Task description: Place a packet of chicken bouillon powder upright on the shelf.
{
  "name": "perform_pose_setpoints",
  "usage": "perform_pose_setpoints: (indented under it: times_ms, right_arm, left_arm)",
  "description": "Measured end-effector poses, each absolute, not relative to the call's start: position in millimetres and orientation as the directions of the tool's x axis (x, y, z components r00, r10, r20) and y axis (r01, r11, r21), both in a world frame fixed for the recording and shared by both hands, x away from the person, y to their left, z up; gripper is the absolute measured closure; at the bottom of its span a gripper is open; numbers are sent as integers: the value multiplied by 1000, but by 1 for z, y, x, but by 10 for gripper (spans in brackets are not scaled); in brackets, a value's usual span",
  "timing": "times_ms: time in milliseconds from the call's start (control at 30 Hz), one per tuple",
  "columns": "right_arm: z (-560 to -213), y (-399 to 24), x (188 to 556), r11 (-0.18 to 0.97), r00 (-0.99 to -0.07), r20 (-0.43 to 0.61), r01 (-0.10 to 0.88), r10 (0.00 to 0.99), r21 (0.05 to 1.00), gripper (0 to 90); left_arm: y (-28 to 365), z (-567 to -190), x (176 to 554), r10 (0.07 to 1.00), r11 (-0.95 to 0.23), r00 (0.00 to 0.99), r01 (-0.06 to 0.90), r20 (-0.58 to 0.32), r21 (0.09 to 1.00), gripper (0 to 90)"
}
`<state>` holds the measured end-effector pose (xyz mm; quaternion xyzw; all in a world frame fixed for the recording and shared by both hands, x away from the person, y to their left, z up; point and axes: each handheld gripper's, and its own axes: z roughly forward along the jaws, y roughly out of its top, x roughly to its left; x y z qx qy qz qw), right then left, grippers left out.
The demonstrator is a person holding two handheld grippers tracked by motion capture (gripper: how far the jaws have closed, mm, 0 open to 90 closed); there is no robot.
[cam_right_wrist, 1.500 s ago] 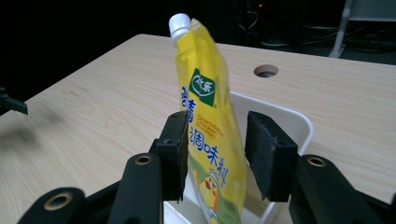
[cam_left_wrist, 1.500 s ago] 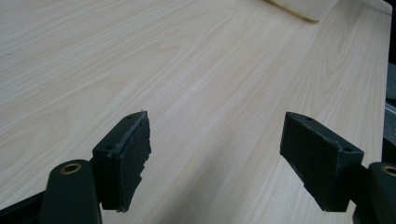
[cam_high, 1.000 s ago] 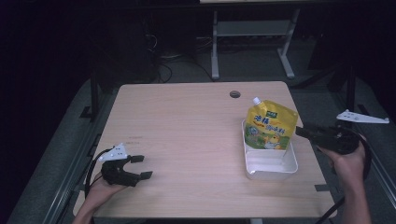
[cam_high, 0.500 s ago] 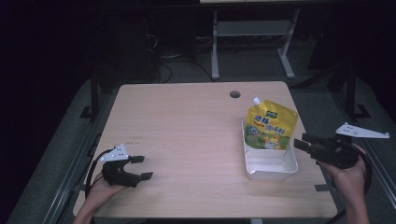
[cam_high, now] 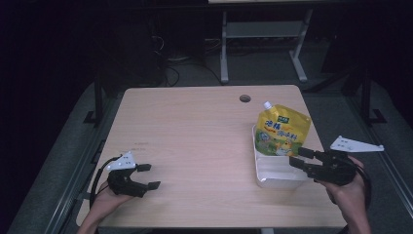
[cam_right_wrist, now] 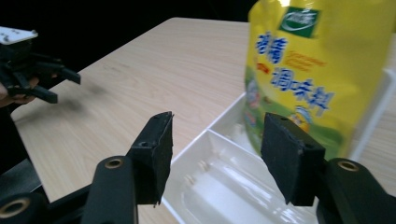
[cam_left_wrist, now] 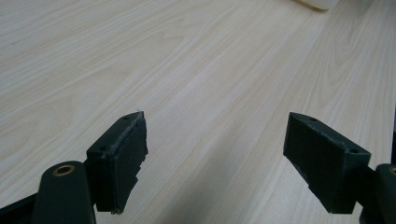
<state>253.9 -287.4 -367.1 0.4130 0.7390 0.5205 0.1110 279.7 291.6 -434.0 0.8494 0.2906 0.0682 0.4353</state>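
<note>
A yellow spouted pouch [cam_high: 281,132] stands upright in the far end of a white plastic tray [cam_high: 272,171] on the right of the wooden table [cam_high: 204,136]. My right gripper [cam_high: 301,160] hovers at the tray's near right side, pointing left over it, open; its jaws have just been opening and nothing is between them. In the right gripper view the pouch [cam_right_wrist: 308,70] rises just beyond the open jaws and the tray [cam_right_wrist: 219,186] lies below them. My left gripper [cam_high: 148,176] rests open near the table's front left corner, over bare wood [cam_left_wrist: 210,84].
A round cable hole [cam_high: 245,98] sits near the table's far edge. A metal stand [cam_high: 263,34] and cables lie on the dark floor behind. The table's front edge runs close to both hands.
My right gripper has drawn back toward the table's near right, away from the pouch, and its jaws stand wider. The pouch stays in the tray. The left gripper has not moved.
</note>
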Motion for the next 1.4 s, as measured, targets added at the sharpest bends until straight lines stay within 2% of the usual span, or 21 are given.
perform_pose_setpoints:
  times_ms: [467,1400]
  right_arm:
    - [-371,-242,258,146,-697,280,485,661,862,371]
    - [-376,-157,263,269,-781,223,445,584,855,344]
  left_arm:
    - [290,-436,278,551,-459,823,436,-136,775,198]
    - [283,-439,273,544,-477,829,431,-128,766,194]
